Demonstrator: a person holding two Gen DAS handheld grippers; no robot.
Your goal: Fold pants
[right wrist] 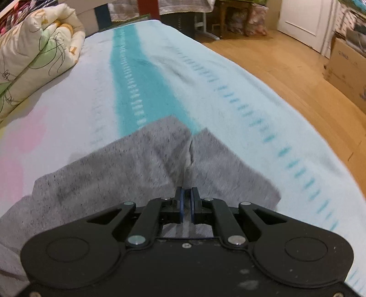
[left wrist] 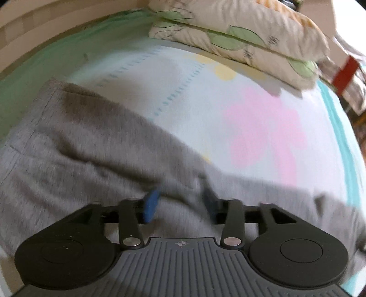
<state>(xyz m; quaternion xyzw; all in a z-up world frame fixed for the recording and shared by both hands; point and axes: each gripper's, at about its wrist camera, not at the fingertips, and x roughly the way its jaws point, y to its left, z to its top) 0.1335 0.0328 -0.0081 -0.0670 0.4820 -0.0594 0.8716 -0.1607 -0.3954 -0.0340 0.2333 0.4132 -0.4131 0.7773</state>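
Grey pants (left wrist: pixel 96 146) lie spread over a pale bedsheet (left wrist: pixel 205 96) with pink, yellow and teal patches. In the left wrist view my left gripper (left wrist: pixel 180 202) hovers over the grey cloth with its blue pads (left wrist: pixel 151 205) well apart; the fabric lies beneath them and nothing is pinched. In the right wrist view the pants (right wrist: pixel 128 164) end in two flaps that meet at a seam. My right gripper (right wrist: pixel 187 202) is shut on a raised ridge of that grey cloth, pulled up between its pads.
Folded floral quilts (left wrist: pixel 240 38) are stacked at the far side of the bed, the same quilts (right wrist: pixel 34 52) at the left in the right wrist view. The bed edge drops to a wooden floor (right wrist: pixel 286 64) on the right, with cardboard boxes (right wrist: pixel 345 66) and a white door (right wrist: pixel 302 16) beyond.
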